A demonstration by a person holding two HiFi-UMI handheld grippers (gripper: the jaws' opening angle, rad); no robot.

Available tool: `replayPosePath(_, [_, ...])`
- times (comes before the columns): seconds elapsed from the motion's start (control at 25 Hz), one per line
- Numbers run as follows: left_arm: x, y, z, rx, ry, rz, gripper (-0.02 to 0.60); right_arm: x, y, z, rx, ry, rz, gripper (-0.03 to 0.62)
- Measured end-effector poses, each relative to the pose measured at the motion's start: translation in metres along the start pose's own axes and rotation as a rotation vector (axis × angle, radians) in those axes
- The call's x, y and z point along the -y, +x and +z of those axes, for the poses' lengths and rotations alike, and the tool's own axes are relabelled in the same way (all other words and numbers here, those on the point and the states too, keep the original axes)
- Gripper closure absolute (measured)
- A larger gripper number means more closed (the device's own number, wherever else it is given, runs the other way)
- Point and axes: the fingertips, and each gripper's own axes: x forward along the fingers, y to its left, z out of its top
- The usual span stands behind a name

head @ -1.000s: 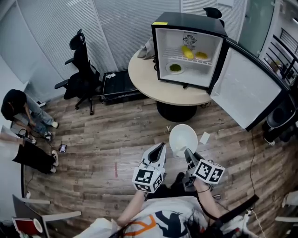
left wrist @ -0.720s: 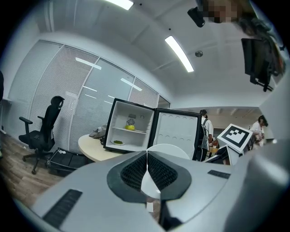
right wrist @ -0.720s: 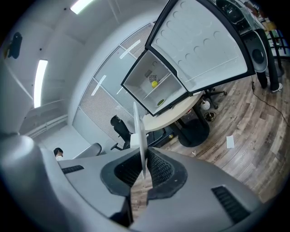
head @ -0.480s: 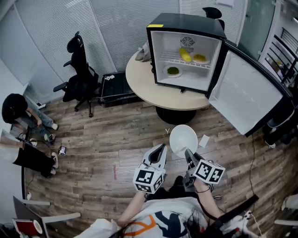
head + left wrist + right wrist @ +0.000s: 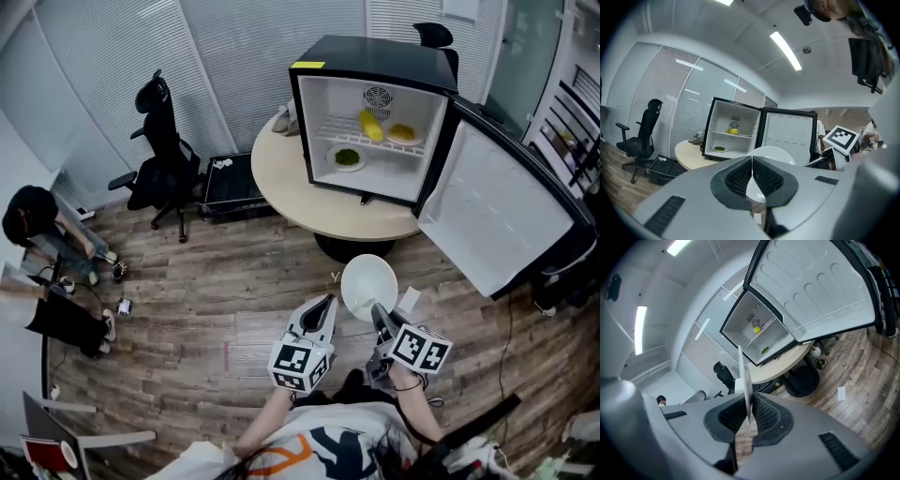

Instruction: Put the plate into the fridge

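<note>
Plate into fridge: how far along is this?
Done: black mini fridge stands with its door open, and the right tool is shut on the round white plate. In hand: plate held over the wood floor, short of the round beige table. Left: placing it inside.

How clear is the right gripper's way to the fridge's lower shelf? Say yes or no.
Likely yes, not from here: the fridge door stands wide open, but the right gripper, shut on the plate, is short of the table.
</note>
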Motion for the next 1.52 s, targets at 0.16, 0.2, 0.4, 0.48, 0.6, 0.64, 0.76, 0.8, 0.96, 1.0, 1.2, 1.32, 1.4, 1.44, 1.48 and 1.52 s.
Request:
replayPosePath(0.16, [-0.003,0.012,-0.001,-0.009,-0.002,0.023,0.568,0.007,0.009,0.011,-0.010,0.001,0.016,0.562])
replayPosePath(0.2, [-0.004,0.014,-0.001,-0.009,-0.005,0.031,0.568,0.008,0.010,0.014,-0.014,0.000,0.020,0.562])
replayPosePath(0.4, [-0.009,0.028,-0.003,-0.011,-0.011,0.059,0.568,0.015,0.022,0.022,-0.036,-0.011,0.035,0.562])
replayPosePath(0.48, [-0.009,0.033,-0.004,-0.017,-0.010,0.061,0.568,0.019,0.024,0.025,-0.040,-0.010,0.034,0.562])
replayPosePath(0.6, [-0.012,0.038,-0.003,-0.020,-0.014,0.068,0.568,0.022,0.027,0.029,-0.041,-0.007,0.033,0.562])
replayPosePath(0.64, [-0.014,0.040,-0.003,-0.022,-0.015,0.070,0.568,0.023,0.029,0.030,-0.042,-0.003,0.032,0.562])
replayPosePath(0.76, [-0.020,0.046,-0.004,-0.030,-0.018,0.075,0.568,0.027,0.034,0.032,-0.047,0.006,0.025,0.562])
replayPosePath(0.8, [-0.023,0.048,-0.004,-0.032,-0.018,0.076,0.568,0.028,0.037,0.033,-0.048,0.008,0.022,0.562])
replayPosePath(0.96, [-0.035,0.061,-0.003,-0.039,-0.007,0.065,0.568,0.029,0.053,0.043,-0.039,0.016,0.016,0.562])
replayPosePath(1.0, [-0.038,0.066,-0.001,-0.040,-0.002,0.058,0.568,0.029,0.058,0.046,-0.033,0.018,0.014,0.562])
replayPosePath(1.2, [-0.065,0.092,0.009,-0.042,0.008,0.025,0.568,0.025,0.089,0.062,-0.008,0.036,0.002,0.562])
replayPosePath(1.32, [-0.084,0.114,0.016,-0.045,0.010,0.002,0.568,0.023,0.112,0.072,-0.001,0.049,-0.010,0.562])
replayPosePath(1.4, [-0.096,0.127,0.022,-0.043,0.012,-0.020,0.568,0.021,0.127,0.080,0.008,0.056,-0.020,0.562])
replayPosePath(1.44, [-0.102,0.134,0.026,-0.041,0.014,-0.032,0.568,0.019,0.134,0.084,0.015,0.060,-0.024,0.562])
replayPosePath(1.48, [-0.108,0.141,0.030,-0.038,0.018,-0.043,0.568,0.017,0.142,0.089,0.023,0.065,-0.026,0.562])
replayPosePath(1.52, [-0.114,0.148,0.035,-0.035,0.021,-0.052,0.568,0.015,0.149,0.094,0.031,0.071,-0.029,0.562])
